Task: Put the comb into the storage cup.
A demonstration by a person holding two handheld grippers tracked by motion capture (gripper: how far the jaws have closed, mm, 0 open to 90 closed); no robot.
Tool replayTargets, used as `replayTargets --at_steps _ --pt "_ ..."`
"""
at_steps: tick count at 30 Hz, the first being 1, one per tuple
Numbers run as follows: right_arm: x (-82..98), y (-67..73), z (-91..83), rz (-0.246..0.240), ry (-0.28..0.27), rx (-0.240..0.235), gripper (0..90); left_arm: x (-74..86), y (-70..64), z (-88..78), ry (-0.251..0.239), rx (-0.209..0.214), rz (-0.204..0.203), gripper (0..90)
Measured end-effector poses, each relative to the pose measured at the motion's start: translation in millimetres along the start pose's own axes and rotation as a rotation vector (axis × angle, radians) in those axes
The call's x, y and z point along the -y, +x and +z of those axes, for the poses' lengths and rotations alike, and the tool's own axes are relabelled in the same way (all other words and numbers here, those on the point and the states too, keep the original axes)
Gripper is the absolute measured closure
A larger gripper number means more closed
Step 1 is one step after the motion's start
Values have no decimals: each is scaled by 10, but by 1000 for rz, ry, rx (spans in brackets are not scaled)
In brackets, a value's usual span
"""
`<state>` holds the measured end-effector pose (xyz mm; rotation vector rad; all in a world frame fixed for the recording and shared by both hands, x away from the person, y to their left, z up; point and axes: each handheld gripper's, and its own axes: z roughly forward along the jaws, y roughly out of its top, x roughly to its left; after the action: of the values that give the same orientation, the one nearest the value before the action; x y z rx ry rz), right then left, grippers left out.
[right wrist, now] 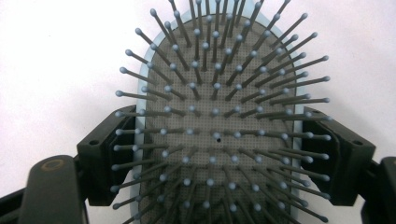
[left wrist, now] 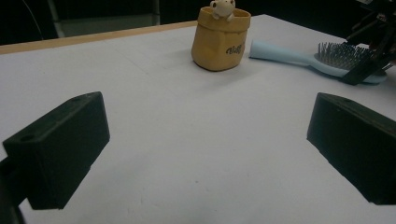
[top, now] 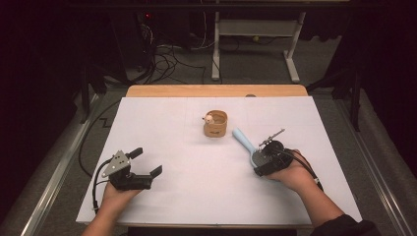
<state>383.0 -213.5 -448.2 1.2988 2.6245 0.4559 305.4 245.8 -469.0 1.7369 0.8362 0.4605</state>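
**A:** What lies on the bench (top: 162, 206), seen from above?

**B:** A white sheet covers most of it, with a wooden edge showing at the far side. Near the middle stands a small tan paper-bag-style pot (top: 215, 124) with a little bear figure (top: 209, 118) peeking over its rim. To its right lies a light-blue hairbrush (top: 248, 146), handle pointing toward the pot, bristles up.

**A:** And the right gripper (top: 268, 160)?

**B:** Held in the person's right hand (top: 290, 173), it sits at the head of the hairbrush. In the right gripper view the two black jaws flank the brush head (right wrist: 217, 135), one on each long edge of the blue rim, and appear to touch it on both sides: pinching the hairbrush across its width. The grey bristle pad and ball-tipped pins rise between them.

**A:** Is the brush lifted?

**B:** Cannot tell; in the left gripper view it looks to lie on the sheet, with the right gripper's jaw at its head.

**A:** The left gripper (top: 147, 162)?

**B:** At the near left of the bench, in the person's left hand (top: 115, 196), grey three-cornered plate (top: 116, 162) on top, cable trailing off toward the bench edge. Its jaws are spread wide with nothing between them, bare white sheet showing in the gap in the left gripper view. It stands well apart from the pot (left wrist: 219, 39) and hairbrush (left wrist: 317, 58), both ahead of it.
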Motion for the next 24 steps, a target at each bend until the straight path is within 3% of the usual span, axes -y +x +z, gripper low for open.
replayTargets --at_steps 15,24 --pt "-6 -16 -25 16 -1 -4 207 0 -15 5 0 4 9 0" --pt "56 -46 -138 34 -23 -5 208 1 -27 11 1 8 11 0"
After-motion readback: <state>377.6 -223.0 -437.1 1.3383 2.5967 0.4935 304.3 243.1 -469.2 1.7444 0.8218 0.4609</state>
